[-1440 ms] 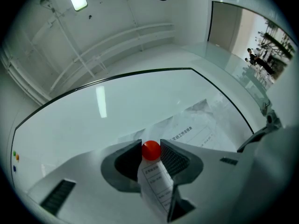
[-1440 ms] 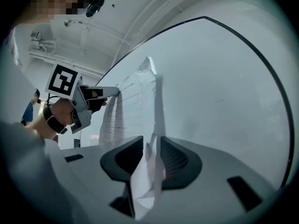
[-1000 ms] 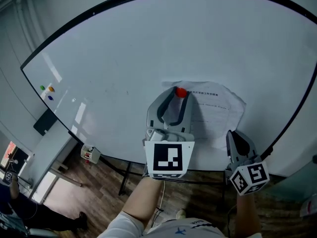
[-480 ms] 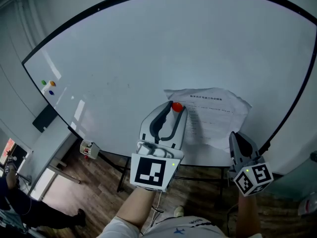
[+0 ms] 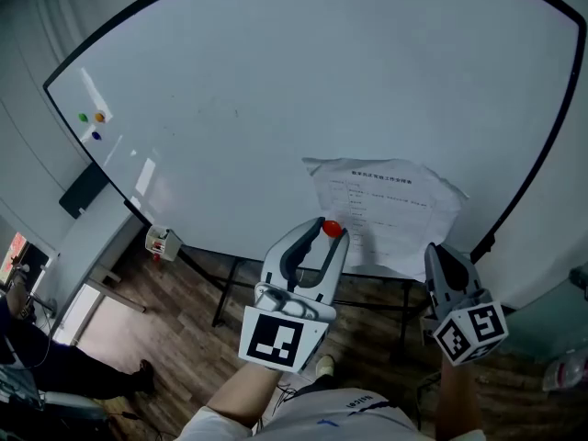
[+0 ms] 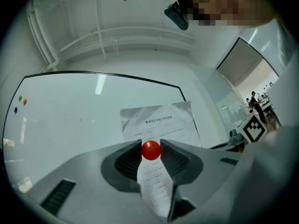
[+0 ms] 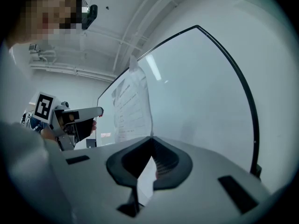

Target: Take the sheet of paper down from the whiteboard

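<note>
A printed sheet of paper (image 5: 390, 211) lies creased against the whiteboard (image 5: 276, 81), near its lower edge. My left gripper (image 5: 331, 231) is held off the board, below and left of the sheet, shut on a round red magnet (image 5: 332, 229). In the left gripper view the magnet (image 6: 151, 150) sits between the jaw tips, with the sheet (image 6: 159, 120) behind it. My right gripper (image 5: 437, 252) is shut on the sheet's lower right corner. In the right gripper view the paper's edge (image 7: 132, 107) runs into the closed jaws (image 7: 150, 139).
Three small coloured magnets (image 5: 92, 119) stick to the board's upper left. A black eraser (image 5: 84, 189) and a small marker holder (image 5: 161, 243) sit along its left lower edge. The board's stand legs (image 5: 225, 292) rise from a wooden floor. A person (image 5: 23, 333) is at far left.
My left gripper has drawn back from the board and sunk, taking the red magnet off the sheet's top. The right gripper has barely moved at the sheet's corner.
</note>
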Motion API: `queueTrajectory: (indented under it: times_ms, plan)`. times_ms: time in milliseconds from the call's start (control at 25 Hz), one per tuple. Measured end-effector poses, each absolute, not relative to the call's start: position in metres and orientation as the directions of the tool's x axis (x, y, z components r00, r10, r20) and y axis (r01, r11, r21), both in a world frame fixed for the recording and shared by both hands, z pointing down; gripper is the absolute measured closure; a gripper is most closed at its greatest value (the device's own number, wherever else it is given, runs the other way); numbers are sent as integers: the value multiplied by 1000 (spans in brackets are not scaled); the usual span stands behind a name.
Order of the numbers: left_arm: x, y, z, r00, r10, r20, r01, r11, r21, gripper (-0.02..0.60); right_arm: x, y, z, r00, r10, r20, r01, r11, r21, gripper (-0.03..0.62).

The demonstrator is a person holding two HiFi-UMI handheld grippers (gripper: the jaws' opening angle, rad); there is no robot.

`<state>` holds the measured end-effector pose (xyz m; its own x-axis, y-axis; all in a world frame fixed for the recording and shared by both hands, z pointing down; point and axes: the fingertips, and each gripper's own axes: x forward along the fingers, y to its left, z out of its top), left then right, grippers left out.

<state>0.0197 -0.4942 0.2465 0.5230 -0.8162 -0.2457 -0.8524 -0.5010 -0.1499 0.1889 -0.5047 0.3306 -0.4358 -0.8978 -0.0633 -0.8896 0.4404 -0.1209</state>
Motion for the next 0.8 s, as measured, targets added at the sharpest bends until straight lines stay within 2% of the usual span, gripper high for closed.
queueTrajectory:
  times_ms: [240, 520, 800]
  plan:
    - [26, -481, 263, 511, -835, -205, -859, -505, -85, 448, 192, -495, 337, -470, -882, -29, -874, 470, -125, 579]
    - [45, -384, 301, 541, -822, -179, -840, -538, -69, 448, 206, -393, 363, -453, -891, -37, -882, 454, -129, 579]
    - [52, -373, 314, 533, -836, -132, -845, -532, -48, 448, 211, -384, 363, -471, -882, -24, -873, 471, -125, 580]
